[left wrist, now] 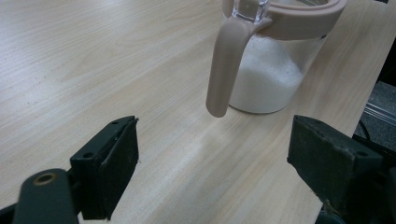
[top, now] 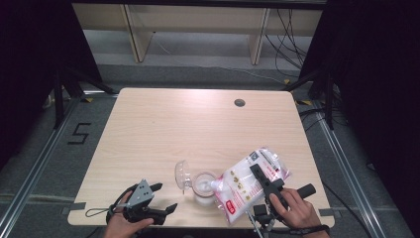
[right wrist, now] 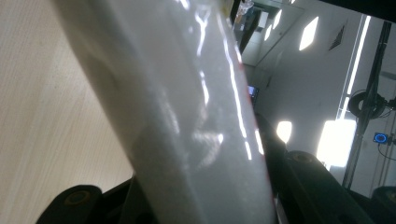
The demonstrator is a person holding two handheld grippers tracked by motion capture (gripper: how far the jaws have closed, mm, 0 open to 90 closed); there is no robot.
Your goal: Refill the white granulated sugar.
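Worktop (top: 163, 124): pale wood grain, rounded corners, a dark round grommet (top: 239, 102) near its far edge. Beyond the far edge, pale shelving legs and loose cables on a grey floor.

Jar (top: 203, 189): clear, with a beige rim and a beige handle (left wrist: 226, 65), stood upright near the near edge of the worktop, partly filled with white granules. Its clear hinged lid (top: 182, 174) stood open, tipped up to the left of the jar mouth.

Bag (top: 250, 182): glossy clear pouch of white granules with red print, held off the worktop and tilted, its lower corner at the jar mouth. It lay just right of the jar and blocked that side.

Right gripper (top: 265, 184): jaws pinched on the bag across its middle; the right hand (top: 294, 210) gripped the handle from the near right, pointing forward and left.

Left gripper (top: 163, 198): rested low at the near left, well left of the jar, jaws spread wide with nothing between them, aimed toward the jar handle; the left hand (top: 121, 225) held it from behind.
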